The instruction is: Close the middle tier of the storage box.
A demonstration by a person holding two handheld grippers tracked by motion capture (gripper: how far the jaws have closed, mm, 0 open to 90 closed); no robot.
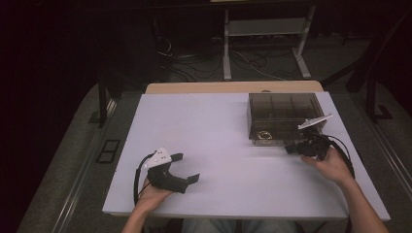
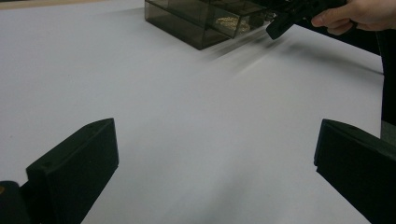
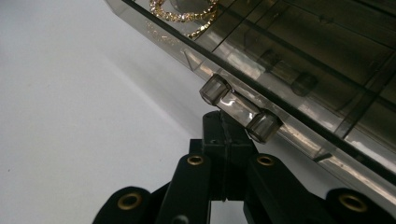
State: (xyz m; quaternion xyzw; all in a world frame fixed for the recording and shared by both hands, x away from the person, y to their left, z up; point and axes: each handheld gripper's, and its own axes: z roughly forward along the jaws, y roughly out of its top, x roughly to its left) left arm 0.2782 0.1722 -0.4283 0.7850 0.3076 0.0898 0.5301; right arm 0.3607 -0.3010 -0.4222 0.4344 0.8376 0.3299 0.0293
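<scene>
Right gripper (image 3: 229, 140), bottom centre of its own view, jaws pinched together under the clear handle (image 3: 240, 108) of the smoky box (image 1: 284, 116), upper right on the table (image 1: 209, 126). Drawer looks unopened; pulling remains. Left gripper (image 1: 187, 167), lower left, jaws wide, empty.

Smoky, see-through drawer box (image 1: 284, 116) with inner dividers, flat on the white table, far right. Clear bar handle (image 3: 240, 108) on its near front face, level. Gold bracelet (image 3: 184, 11) coiled inside a near-left compartment, visible through the tinted wall.
</scene>
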